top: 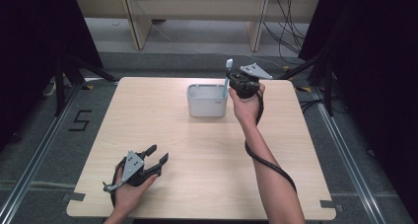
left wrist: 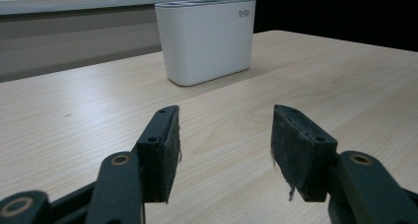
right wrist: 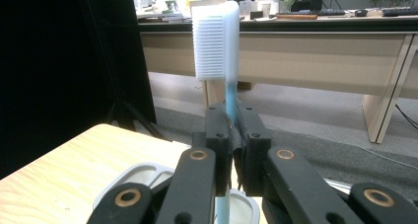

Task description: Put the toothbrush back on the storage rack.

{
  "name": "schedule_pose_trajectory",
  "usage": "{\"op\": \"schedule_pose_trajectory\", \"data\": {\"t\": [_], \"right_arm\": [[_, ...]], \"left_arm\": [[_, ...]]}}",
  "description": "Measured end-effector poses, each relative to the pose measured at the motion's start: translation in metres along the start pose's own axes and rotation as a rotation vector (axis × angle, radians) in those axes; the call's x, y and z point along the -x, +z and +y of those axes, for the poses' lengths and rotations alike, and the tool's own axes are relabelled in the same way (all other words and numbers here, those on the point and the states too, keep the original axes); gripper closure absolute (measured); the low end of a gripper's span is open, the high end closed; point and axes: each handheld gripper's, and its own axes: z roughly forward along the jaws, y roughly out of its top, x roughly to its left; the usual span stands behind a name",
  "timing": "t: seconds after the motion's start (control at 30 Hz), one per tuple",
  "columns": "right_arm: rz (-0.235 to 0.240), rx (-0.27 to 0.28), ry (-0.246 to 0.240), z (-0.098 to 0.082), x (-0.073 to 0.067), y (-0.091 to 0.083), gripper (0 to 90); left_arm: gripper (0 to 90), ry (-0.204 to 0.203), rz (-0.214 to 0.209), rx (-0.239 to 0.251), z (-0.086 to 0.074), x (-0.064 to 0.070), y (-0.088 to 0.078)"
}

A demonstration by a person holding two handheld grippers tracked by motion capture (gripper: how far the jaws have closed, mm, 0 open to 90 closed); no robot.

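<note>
On the wooden bench [top: 197, 150], a white toothbrush holder [top: 207, 101] stands near the middle of the far edge, upright, with an open top split into compartments. The right gripper [top: 230, 82] hangs just above the holder's right end, held by the person's right hand [top: 246, 105], whose forearm reaches in from the near edge with the cable looped around it. This gripper has its jaws pressed together on the handle of a light blue toothbrush [top: 227, 78], which stands upright, its white bristle head at the top. In the right gripper view the pads pinch the thin blue handle [right wrist: 229, 110] below the head [right wrist: 216, 40], and the handle's lower part runs down toward an opening in the holder [right wrist: 148, 177]; whether its tip touches the inside cannot be told. The left gripper [top: 156, 157] rests low near the near left corner of the bench, well apart from the holder, in the person's left hand [top: 130, 192]. Its jaws are spread wide with nothing between them, and in the left gripper view they point across the bare bench top [left wrist: 320, 81] toward the holder [left wrist: 207, 39].
</note>
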Motion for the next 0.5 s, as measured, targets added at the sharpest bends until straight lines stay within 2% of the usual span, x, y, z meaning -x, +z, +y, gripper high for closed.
{"op": "schedule_pose_trajectory", "data": {"t": [0.17,0.2,0.23,0.37,0.4,0.47,0.5], "right_arm": [[0.006,-0.017,0.011,-0.005,-0.001,0.002,86.0],[0.005,-0.014,-0.003,-0.006,0.000,0.002,86.0],[-0.001,-0.016,0.008,-0.007,-0.001,0.003,86.0],[0.000,-0.022,-0.007,-0.008,0.000,0.004,86.0],[0.001,-0.023,0.012,-0.009,-0.002,0.004,86.0],[-0.002,-0.026,-0.012,-0.010,-0.001,0.004,86.0],[-0.002,-0.033,0.000,-0.011,-0.001,0.005,86.0]], "left_arm": [[44.2,-0.001,0.000,0.000,0.000,0.000,0.000],[44.2,-0.001,-0.001,-0.001,0.000,0.000,0.000],[44.2,-0.001,-0.001,-0.001,0.000,0.000,0.000],[44.2,-0.002,-0.001,0.001,0.000,0.000,0.000],[44.2,-0.002,-0.001,0.001,0.000,0.000,0.000],[44.2,-0.001,-0.001,0.001,0.000,0.000,0.000],[44.2,0.000,-0.001,0.000,0.000,0.000,0.000]]}}
